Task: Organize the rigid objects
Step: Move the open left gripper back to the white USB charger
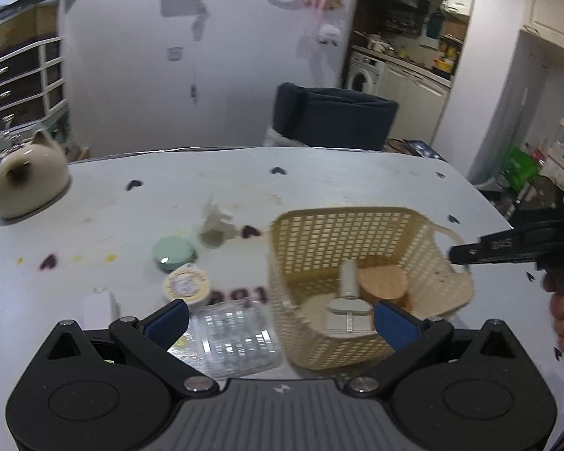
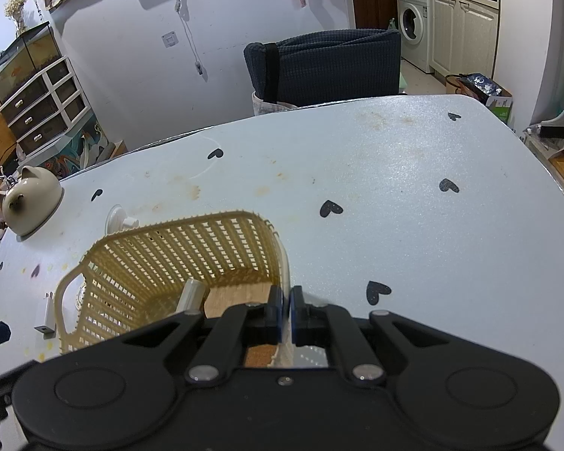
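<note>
A cream lattice basket (image 1: 338,233) stands on the table. It holds a round cork coaster (image 1: 383,282) and a white handled tool (image 1: 347,300). My left gripper (image 1: 282,314) is open, its blue pads astride the basket's near-left corner and a clear plastic box (image 1: 229,338). My right gripper (image 2: 285,300) is shut on the basket's (image 2: 214,236) right rim. It also shows from the side as the right gripper (image 1: 458,255) in the left wrist view. Loose on the table left of the basket lie a green round tin (image 1: 173,253), a yellow lidded cup (image 1: 187,286) and a white plug-like block (image 1: 97,302).
A cat-shaped ceramic pot (image 1: 26,180) stands at the table's far left. A white suction hook (image 1: 216,225) lies behind the tin. A dark padded chair (image 2: 323,67) stands beyond the far edge. The tabletop (image 2: 413,195) right of the basket is bare.
</note>
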Demonstrator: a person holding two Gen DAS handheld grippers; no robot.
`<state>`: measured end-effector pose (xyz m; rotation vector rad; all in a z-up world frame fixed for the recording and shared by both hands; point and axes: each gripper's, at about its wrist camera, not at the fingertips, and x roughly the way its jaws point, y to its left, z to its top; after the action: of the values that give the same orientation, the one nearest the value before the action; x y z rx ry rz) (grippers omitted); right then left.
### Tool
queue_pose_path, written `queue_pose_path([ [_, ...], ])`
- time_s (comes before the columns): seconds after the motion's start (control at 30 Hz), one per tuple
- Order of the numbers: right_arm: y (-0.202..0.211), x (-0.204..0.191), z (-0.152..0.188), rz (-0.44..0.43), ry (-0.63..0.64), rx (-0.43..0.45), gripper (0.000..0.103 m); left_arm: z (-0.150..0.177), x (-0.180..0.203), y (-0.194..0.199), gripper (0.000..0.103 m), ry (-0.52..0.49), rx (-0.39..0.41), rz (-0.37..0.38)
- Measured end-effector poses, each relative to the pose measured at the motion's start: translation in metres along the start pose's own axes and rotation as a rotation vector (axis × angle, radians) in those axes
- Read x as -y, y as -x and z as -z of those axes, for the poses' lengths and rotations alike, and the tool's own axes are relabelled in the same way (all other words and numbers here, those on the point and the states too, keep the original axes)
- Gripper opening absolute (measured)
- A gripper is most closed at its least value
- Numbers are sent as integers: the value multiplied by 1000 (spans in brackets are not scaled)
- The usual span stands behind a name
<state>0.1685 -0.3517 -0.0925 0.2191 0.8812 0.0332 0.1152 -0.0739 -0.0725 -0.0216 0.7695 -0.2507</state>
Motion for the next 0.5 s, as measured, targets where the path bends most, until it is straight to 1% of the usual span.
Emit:
queue_pose_path([
  [0.13, 0, 0, 0, -1, -3, 0, 4, 7, -21, -5, 103, 58, -1, -33],
  [0.27, 0, 0, 0, -1, -2, 0, 4, 15, -44, -14, 103, 109, 6, -109],
  [0.33, 0, 0, 0, -1, -2, 0, 4, 18, -56, -20, 103, 136, -13, -134],
  [0.47, 0, 0, -1, 0, 0, -1, 4, 23, -78, -33, 103, 181, -43, -212],
  [0.5, 0, 1, -1, 0, 0, -1, 4, 24, -84, -36, 103, 187, -53, -222],
])
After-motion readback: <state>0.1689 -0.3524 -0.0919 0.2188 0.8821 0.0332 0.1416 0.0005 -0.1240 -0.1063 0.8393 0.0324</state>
